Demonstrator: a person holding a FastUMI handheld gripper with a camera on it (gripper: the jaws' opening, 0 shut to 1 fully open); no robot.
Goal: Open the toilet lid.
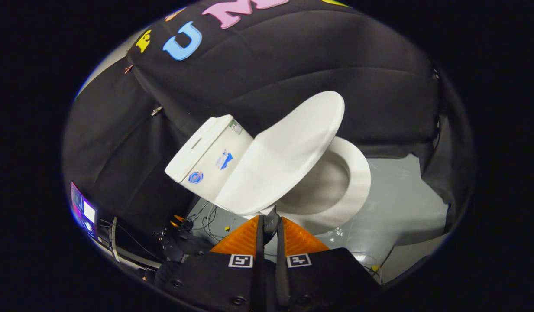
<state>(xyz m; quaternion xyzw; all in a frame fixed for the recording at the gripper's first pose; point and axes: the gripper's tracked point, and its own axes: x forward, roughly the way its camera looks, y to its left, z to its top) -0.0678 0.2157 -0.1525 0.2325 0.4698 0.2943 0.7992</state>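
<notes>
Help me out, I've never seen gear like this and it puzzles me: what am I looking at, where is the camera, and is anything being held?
The camera rides on a handheld claw that a person carries; it looks forward along the two fingers. They are closed together and appear to hold nothing. Just beyond them stands a white toilet on a grey floor. Its lid is already lifted partway, tilted up toward the tank, so the bowl is visible. Black cloth forms the booth wall behind. Cables and a small lit screen sit beside the toilet.
</notes>
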